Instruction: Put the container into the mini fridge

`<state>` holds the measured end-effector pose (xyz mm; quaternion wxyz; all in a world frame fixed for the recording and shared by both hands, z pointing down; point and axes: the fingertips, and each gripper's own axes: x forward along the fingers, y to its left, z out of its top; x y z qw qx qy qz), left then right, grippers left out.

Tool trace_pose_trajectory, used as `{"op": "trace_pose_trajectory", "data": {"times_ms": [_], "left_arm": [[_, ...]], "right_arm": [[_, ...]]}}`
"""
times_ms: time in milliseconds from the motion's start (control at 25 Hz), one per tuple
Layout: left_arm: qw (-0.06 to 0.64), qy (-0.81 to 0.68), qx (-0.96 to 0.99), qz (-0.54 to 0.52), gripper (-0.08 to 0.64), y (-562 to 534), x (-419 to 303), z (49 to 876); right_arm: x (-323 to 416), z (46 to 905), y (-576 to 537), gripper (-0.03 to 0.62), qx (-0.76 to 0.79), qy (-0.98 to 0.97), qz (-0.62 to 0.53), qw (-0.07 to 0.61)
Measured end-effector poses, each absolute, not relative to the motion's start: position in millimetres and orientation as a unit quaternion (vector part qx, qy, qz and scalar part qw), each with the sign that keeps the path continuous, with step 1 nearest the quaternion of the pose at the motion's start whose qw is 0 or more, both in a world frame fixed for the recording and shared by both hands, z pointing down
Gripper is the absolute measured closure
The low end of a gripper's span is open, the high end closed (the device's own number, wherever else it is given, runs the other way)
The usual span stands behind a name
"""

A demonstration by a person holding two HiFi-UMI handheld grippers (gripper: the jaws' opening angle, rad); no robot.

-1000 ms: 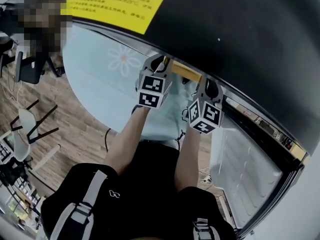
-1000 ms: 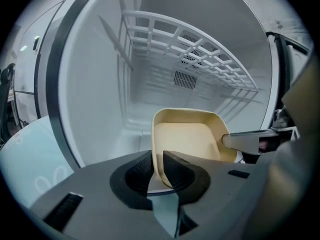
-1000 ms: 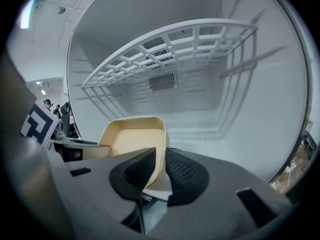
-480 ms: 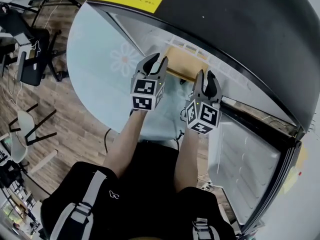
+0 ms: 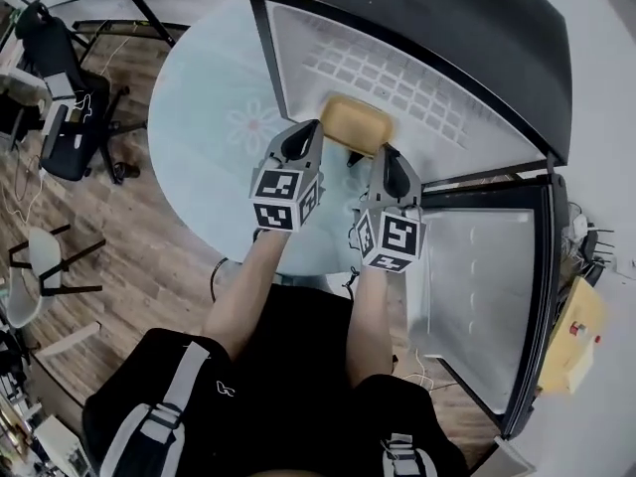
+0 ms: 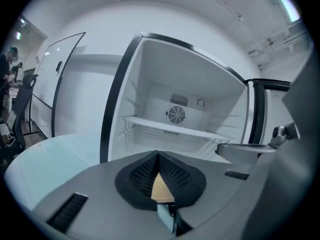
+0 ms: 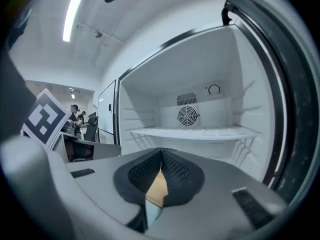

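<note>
At the fridge mouth: the mini fridge [image 5: 427,78] stood open, its door [image 5: 477,286] swung wide to the person's right. One white shelf [image 6: 170,129] crossed the interior and a fan grille [image 7: 186,116] sat on the back wall. Nothing was seen on the shelf.
Container [image 5: 356,125]: tan, shallow, with rounded corners. It was held up between the two tools, just in front of the opening. From the head view it looked not yet past the frame.
Left gripper [image 5: 304,139]: jaws together, clamped on the container's left rim. A tan wedge showed between the pads in its own view.
Right gripper [image 5: 391,164]: the same, pinched on the right rim.
Done so far: door open, container lifted and brought level with the opening, both tools aimed at the cavity.
Left to do: carry it inside, set it on the shelf or the floor below, let go with both tools, and back out.
Progress (judgement): past the midpoint, with placement itself not begun.
Risk (judgement): thin rim grips, so uneven hands could tip the container.
</note>
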<state>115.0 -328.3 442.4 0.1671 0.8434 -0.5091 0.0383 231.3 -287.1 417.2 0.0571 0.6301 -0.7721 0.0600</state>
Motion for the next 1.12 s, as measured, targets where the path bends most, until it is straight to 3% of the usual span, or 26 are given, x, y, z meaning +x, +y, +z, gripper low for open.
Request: {"op": "trace_pose_trajectory", "data": {"times_ms": [520, 1120], "left_arm": [[0.125, -0.452, 0.883, -0.018, 0.558, -250.5, 148.7, 378.3], [0.106, -0.482, 0.870, -0.011, 0.558, -245.3, 103.9, 372.8]], "right_arm": [[223.9, 374.2, -219.5, 0.592, 0.605, -0.795, 0.011, 0.054], [178.5, 351.4, -220.7, 0.592, 0.573, -0.819, -0.012, 0.028]]}}
